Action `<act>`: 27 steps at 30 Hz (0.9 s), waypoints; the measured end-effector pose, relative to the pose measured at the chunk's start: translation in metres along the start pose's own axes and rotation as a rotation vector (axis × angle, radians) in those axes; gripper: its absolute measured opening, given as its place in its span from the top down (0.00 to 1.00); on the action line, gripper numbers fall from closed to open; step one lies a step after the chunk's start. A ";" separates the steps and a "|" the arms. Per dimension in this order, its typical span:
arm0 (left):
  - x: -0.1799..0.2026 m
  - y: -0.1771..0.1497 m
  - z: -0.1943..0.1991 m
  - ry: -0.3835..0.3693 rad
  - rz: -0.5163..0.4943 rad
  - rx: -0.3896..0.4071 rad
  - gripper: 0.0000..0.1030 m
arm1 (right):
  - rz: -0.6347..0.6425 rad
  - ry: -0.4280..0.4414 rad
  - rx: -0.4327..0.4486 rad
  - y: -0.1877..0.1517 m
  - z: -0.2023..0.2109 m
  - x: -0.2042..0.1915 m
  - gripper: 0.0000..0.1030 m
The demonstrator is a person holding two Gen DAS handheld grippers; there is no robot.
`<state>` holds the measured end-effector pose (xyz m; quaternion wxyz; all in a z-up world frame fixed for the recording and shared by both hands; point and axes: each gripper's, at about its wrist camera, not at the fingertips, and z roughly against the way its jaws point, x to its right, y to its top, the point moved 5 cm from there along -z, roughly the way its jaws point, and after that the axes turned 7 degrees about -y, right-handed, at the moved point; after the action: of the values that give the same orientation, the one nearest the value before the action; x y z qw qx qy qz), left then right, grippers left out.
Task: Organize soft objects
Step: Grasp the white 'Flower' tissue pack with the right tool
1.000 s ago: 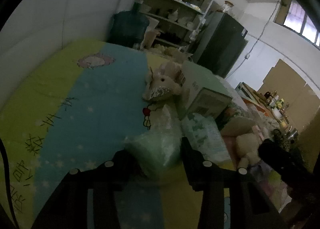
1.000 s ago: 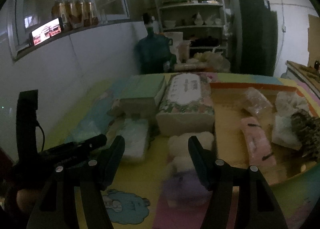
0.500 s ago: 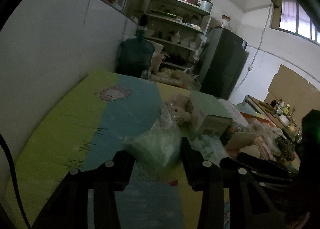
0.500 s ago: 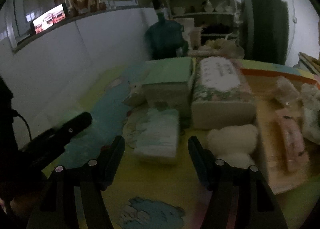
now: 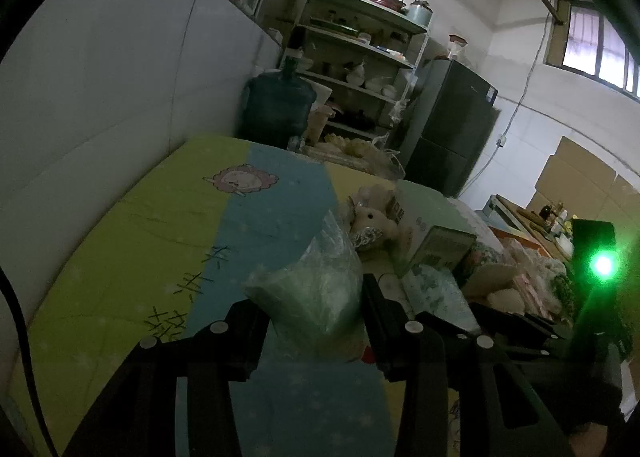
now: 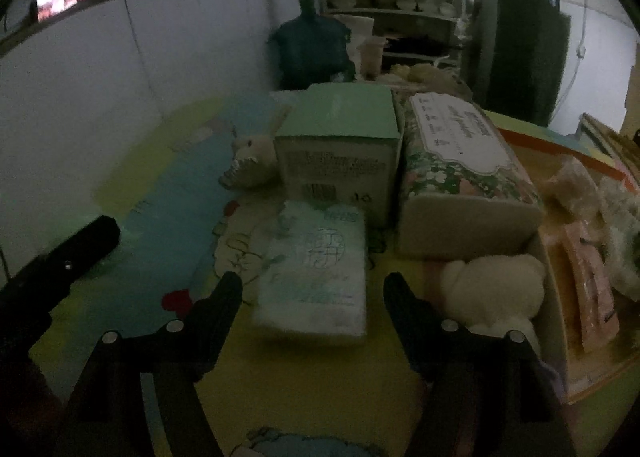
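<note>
Soft packs and plush toys sit bunched at the right half of the mat-covered surface (image 5: 168,241), and one of them is off it: a clear plastic bag of pale green material (image 5: 316,293) is clamped between the fingers of the left hand-held gripper (image 5: 314,317), lifted above the blue stripe. The grip is at the bag's lower body, so the crinkled top stands free at 12 o'clock; that suits a limp bag, which would fold if pinched by its edge.

Seen from the right wrist, the right hand-held gripper (image 6: 312,289) is spread wide and holds nothing, its fingers straddling a pale tissue pack (image 6: 316,269) that lies flat just ahead. My guess is that this pack is next to be gripped, since the opening lines up with its short sides.

Behind the pack, at 12 o'clock, stands a green box (image 6: 340,145), with a floral tissue brick (image 6: 460,177) touching it at 3 o'clock; they look lined up as a row. A rabbit toy (image 6: 252,161) leans on the box at 9 o'clock. A cream plush (image 6: 492,289) rests at 3 o'clock of the right fingers, beside an orange-rimmed tray (image 6: 560,309) holding a pink packet (image 6: 592,289). The bag probably belongs with that row, though where exactly I cannot tell.
</note>
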<state>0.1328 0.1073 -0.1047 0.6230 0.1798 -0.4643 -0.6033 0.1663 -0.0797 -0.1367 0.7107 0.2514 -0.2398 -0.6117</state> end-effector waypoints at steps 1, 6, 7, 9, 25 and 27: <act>0.000 0.000 0.000 0.001 0.000 0.000 0.57 | 0.005 -0.006 -0.004 0.000 -0.001 -0.001 0.27; -0.001 -0.002 0.000 0.001 0.003 -0.005 0.57 | 0.022 -0.024 -0.009 -0.002 -0.002 -0.005 0.49; -0.002 -0.002 0.001 0.001 0.004 -0.005 0.57 | 0.023 -0.025 -0.006 -0.003 -0.001 -0.006 0.49; -0.002 -0.003 0.001 0.001 0.004 -0.004 0.57 | 0.020 -0.023 0.003 -0.004 0.000 -0.006 0.50; 0.004 -0.006 0.013 0.007 -0.018 0.016 0.57 | 0.020 0.017 0.092 0.001 0.038 -0.006 0.50; 0.009 -0.005 0.017 0.008 -0.023 0.022 0.57 | 0.019 0.019 0.107 0.003 0.044 -0.004 0.50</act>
<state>0.1151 0.1038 -0.0969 0.6158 0.1943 -0.4664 -0.6046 0.1398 -0.0779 -0.1016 0.7044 0.2926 -0.2677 -0.5886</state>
